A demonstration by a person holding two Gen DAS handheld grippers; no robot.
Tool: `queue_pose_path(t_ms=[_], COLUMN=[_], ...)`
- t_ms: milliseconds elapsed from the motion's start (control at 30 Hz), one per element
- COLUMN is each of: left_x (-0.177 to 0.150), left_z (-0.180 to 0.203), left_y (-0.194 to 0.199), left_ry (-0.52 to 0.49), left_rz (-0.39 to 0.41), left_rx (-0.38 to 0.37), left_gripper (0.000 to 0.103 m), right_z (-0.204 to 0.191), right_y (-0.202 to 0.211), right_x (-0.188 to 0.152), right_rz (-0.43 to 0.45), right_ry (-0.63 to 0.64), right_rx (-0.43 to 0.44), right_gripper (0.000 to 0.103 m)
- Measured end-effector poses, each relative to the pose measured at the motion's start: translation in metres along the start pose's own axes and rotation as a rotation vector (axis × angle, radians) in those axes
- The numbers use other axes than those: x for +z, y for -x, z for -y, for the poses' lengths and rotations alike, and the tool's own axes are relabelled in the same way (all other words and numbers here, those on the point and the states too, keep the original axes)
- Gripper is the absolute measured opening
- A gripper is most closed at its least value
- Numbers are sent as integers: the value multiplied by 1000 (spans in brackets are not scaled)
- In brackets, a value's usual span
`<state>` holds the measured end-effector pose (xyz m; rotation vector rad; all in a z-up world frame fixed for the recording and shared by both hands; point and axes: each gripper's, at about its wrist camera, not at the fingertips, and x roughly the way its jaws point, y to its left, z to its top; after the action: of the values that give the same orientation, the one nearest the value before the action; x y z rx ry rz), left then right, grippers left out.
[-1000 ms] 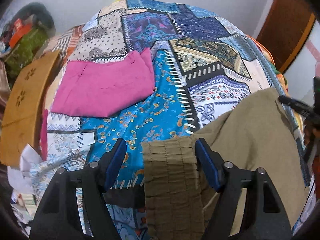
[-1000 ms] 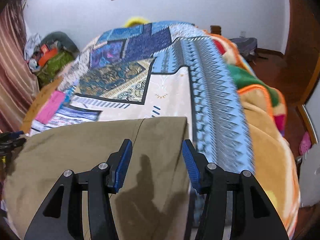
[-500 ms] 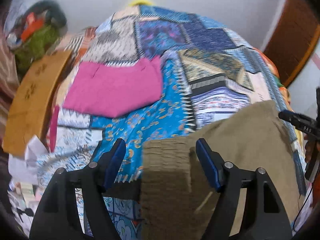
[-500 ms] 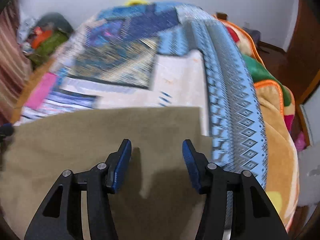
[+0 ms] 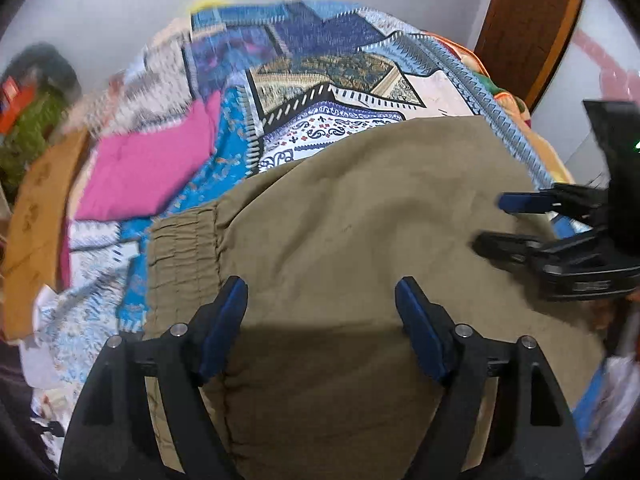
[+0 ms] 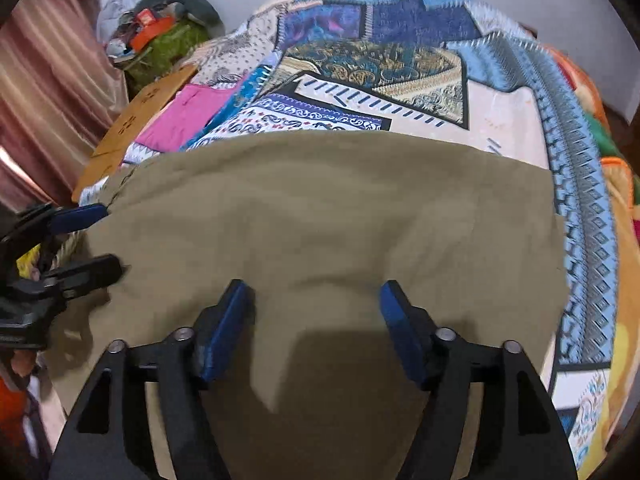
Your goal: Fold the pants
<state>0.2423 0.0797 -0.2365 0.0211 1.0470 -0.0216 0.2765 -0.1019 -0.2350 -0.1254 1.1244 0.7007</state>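
Olive-khaki pants (image 5: 360, 216) lay spread flat on a bed covered by a patchwork bedspread (image 5: 332, 76) in blues, creams and golds. Ahead of and beneath the left gripper (image 5: 320, 300), the cloth filled most of the view, and the gathered elastic waistband (image 5: 182, 256) sat just outside the left finger. Both blue-padded fingers (image 5: 224, 320) of this gripper stood wide apart above the fabric, with nothing pinched between them. The right gripper (image 6: 314, 304) was likewise spread wide over the pants (image 6: 320, 208), its fingers (image 6: 226, 320) empty; whether their tips touched the cloth could not be told. Each gripper showed in the other's view: the right gripper (image 5: 520, 220) reached in from the right side over the far edge of the pants, and the left gripper (image 6: 88, 240) came in from the left. Beyond the left gripper's fingers and off to the left, a folded magenta garment (image 5: 152, 168) rested on the bedspread, well apart from the pants. Further left, a tan cardboard sheet (image 5: 40, 208) lay at the edge of the bed.
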Motion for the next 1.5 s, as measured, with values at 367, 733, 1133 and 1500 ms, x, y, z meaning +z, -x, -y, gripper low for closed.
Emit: queue_pose_path(t_ms=[367,733,1133,1500], left_x=[-47,-91,-113,-111], left_z=[7,-35,-75,-60], left_y=[32,69,116,70], left_ry=[-58,89,279,471], left_rz=[50,42,62,-66], left_rx=[88,98,22,-330], left_gripper=[87,88,87,87], right_z=[17,26,-11,-76], right_y=[47,73,92,59], right_x=[-66,-117,-73,-40], right_rz=[-8,23,131,216], right_ry=[-23,-117,1,112], right_rx=[1,-22,-67,-45], right_gripper=[73,74,74,74])
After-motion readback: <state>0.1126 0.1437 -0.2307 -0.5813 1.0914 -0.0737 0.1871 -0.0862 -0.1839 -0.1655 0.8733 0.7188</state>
